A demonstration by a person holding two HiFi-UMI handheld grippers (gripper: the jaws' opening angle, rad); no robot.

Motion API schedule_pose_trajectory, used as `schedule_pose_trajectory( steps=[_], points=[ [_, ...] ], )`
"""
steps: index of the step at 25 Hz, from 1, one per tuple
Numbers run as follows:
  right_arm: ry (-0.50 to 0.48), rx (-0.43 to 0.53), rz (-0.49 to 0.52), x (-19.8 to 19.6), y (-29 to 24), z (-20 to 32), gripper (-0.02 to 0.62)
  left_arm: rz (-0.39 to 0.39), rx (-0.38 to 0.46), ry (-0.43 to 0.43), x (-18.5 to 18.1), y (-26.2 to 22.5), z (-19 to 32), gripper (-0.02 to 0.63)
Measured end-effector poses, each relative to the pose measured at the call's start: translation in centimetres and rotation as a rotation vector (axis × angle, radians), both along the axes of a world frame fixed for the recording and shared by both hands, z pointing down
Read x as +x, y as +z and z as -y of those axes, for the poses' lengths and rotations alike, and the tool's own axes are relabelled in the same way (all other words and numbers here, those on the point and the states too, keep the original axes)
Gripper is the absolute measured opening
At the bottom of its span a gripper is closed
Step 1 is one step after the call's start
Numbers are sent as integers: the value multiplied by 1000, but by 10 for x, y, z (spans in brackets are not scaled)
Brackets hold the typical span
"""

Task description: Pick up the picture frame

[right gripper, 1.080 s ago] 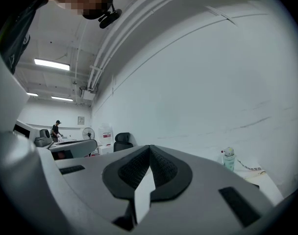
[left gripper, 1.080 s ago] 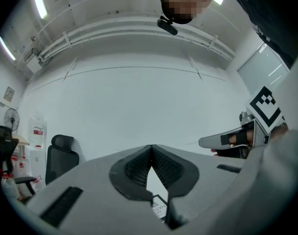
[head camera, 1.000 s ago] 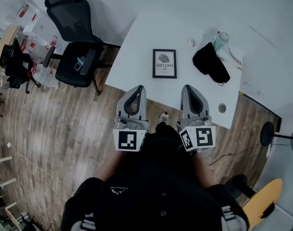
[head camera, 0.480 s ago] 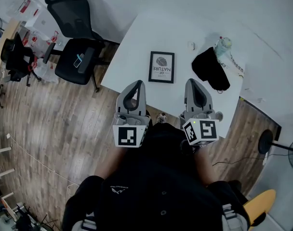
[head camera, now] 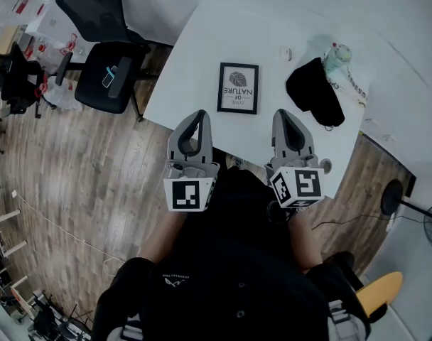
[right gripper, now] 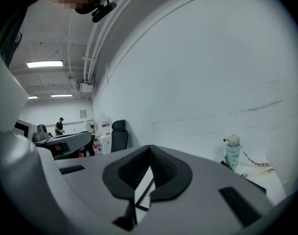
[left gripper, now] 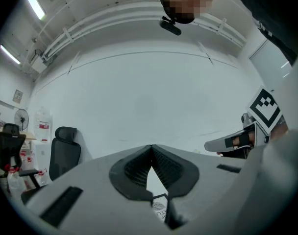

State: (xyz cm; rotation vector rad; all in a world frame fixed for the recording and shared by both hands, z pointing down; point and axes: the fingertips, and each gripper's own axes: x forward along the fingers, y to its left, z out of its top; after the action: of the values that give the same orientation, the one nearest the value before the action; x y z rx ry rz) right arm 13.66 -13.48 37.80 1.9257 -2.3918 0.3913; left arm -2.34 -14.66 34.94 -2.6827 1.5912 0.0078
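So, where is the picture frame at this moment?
In the head view the picture frame lies flat on the white table, near its middle, apart from the black cloth on its right.

left gripper (head camera: 196,114): was held out ahead of the torso (head camera: 230,275), pointed away from the body and about level.
left jaws: were seen shut, the dark pads met at the tips.
left marker cube (head camera: 190,195): was faced up toward the head, at the rear of the gripper.
right gripper (head camera: 283,114): was held beside the left one, apart from it, pointed the same way and dipped slightly.
right jaws: were seen shut, tip against tip.
right marker cube (head camera: 299,185): was seen turned slightly askew.
left forearm (head camera: 163,236): was extended forward under its gripper.
right forearm (head camera: 306,241): was extended likewise.
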Motion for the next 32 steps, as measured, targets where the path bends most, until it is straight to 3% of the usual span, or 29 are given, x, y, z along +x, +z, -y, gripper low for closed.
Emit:
schedule_pose_trajectory(
  steps=[16, 24, 32],
  points=[
    [16, -186, -22, -6, 72, 47, -2, 48, -143, 89, 12, 70, 57, 6],
    [10, -287, -40, -8, 110, 72, -2, 69, -273, 144, 24, 115, 73, 6],
    [14, -408, -25, -5, 156, 86, -2, 100, -356, 113, 28, 151, 103, 6]
  ],
)
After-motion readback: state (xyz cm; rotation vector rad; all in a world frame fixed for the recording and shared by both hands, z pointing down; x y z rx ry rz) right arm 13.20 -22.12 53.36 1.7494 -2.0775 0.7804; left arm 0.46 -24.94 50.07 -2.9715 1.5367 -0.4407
